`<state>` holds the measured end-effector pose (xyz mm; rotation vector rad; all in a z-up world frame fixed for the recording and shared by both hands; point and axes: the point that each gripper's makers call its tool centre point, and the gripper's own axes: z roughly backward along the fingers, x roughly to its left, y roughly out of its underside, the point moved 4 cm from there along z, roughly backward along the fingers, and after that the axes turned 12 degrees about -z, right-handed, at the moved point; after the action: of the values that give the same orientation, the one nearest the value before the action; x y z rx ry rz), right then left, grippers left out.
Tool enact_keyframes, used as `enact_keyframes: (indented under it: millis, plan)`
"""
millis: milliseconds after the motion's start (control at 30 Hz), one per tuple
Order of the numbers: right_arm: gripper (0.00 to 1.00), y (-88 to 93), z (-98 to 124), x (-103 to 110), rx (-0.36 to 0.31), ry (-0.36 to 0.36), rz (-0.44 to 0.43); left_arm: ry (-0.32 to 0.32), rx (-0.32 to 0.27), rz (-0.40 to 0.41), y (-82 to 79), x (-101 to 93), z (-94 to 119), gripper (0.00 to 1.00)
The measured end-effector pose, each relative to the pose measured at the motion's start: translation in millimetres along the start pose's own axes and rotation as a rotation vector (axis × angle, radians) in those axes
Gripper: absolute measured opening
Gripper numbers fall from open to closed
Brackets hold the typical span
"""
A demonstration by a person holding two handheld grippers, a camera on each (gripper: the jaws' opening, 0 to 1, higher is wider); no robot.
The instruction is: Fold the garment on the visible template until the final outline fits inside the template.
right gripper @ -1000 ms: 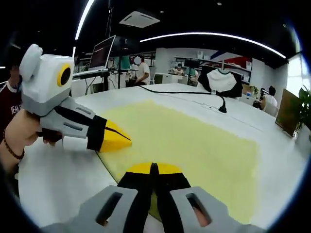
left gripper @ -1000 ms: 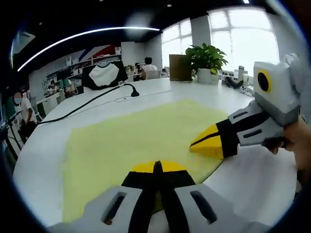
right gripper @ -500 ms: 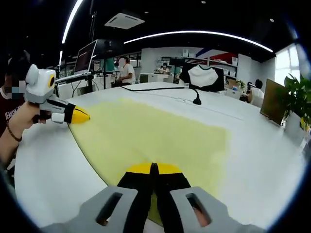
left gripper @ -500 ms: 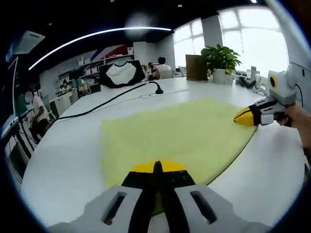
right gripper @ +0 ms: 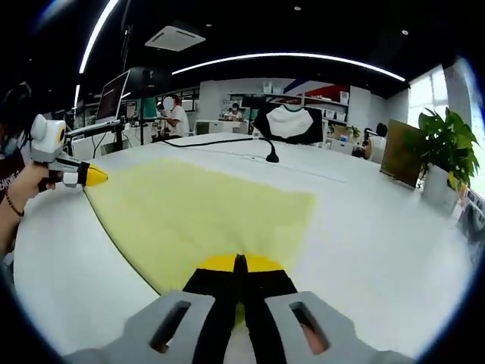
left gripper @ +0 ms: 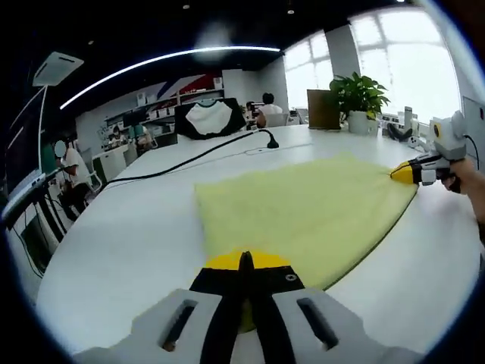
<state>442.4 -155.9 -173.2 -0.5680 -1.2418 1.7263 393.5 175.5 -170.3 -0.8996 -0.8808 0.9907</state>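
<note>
While unlabelled, yellow garment on white table, both grippers' jaws clamping its edge.

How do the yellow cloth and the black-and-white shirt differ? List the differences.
The yellow cloth lies flat on the white table; the black-and-white shirt stands upright at the far end. The cloth is one plain colour; the shirt is white with black sleeves. The left gripper and right gripper are shut on the cloth's edge; nothing holds the shirt. Both are textiles.
</note>
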Motion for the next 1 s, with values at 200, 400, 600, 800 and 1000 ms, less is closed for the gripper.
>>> enact_keyframes:
  millis: [200,400,600,800,1000]
  plan:
    - [0.00,2.9,5,-6,-0.010,0.017,-0.031,-0.010,0.005,-0.024,2.4,3.2,2,0.00]
    - [0.00,2.9,4,-2,0.005,0.045,0.040,-0.013,0.002,-0.014,2.8,2.7,2,0.00]
    - [0.00,3.7,6,-4,-0.008,0.056,-0.032,-0.050,0.049,-0.144,0.1,-2.4,2,0.00]
    - [0.00,-11.0,16,-4,-0.101,0.063,-0.125,-0.181,0.040,-0.370,-8.2,16.0,10,0.01]
    - [0.00,-48.0,46,-13,-0.196,0.068,-0.164,-0.087,-0.109,-0.155,-38.1,7.4,33,0.01]
